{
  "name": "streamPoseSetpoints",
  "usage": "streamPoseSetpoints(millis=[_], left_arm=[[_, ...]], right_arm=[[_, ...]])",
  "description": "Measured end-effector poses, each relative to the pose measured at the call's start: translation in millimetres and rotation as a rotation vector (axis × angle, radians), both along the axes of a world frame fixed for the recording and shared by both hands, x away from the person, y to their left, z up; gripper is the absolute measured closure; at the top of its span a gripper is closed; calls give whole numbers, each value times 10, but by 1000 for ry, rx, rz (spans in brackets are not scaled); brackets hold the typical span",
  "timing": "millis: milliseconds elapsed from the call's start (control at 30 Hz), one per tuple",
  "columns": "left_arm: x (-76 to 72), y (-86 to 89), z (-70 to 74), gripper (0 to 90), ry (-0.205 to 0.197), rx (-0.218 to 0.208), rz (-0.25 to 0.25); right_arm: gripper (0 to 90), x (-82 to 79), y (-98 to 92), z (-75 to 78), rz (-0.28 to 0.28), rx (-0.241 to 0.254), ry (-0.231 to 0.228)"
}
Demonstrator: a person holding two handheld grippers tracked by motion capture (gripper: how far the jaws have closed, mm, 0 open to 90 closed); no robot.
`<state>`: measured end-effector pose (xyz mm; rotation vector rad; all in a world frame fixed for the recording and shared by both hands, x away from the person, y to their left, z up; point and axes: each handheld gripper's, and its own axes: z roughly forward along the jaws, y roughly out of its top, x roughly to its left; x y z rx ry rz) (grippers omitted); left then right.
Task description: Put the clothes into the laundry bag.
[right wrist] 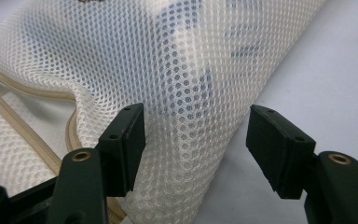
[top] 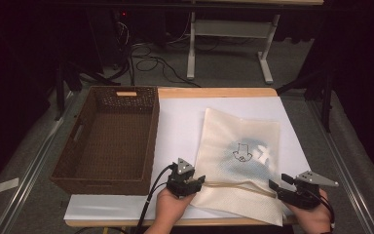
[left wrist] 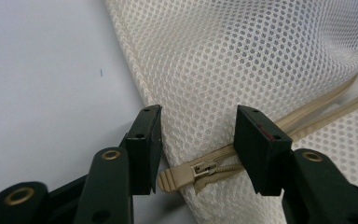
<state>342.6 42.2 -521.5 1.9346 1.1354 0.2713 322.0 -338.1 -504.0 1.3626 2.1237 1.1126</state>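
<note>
High view: a person's 2 hands enter from the bottom edge, each holding a two-jaw gripper at the near end of a cream mesh laundry bag (top: 236, 156) lying right of centre on a white sheet (top: 180, 126). The left gripper (top: 195, 183) sits at the bag's lower left corner, the right gripper (top: 275, 187) at its lower right. A brown woven basket (top: 148, 141) stands at centre left, just beside the bag. Something printed, in blue and white, shows through the mesh, though this view is too dim to say what.

Left gripper view: the jaws stand spread on either side of the bag's corner, not pressing it. Between them, low in the frame, lies the beige zipper pull (left wrist: 186, 175), its track running off toward the right edge.

Right gripper view: the jaws here also stand apart, with a raised fold of mesh between them and no pad bearing on it. The zipper track (right wrist: 28, 130) curves across the lower left of the frame.

The step in hand appears to be working the zipper. Done well, 1 gripper would pinch the mesh close beside the track to keep it taut, while the other closes squarely on the small pull tab rather than on loose netting, then draws it straight along the track.
</note>
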Motion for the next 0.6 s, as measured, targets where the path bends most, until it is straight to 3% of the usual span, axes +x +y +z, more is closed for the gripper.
streamPoseSetpoints(millis=[267, 333, 600], left_arm=[[-23, -22, -7, 560, -8, 15, -11], [-30, -33, -10, 575, -12, 24, -15], [-42, -53, -8, 694, -19, 51, -25]], right_arm=[[382, 36, 70, -89, 12, -21, 46], [388, 34, 81, -93, 15, -30, 39], [553, 34, 95, -87, 34, -31, 37]])
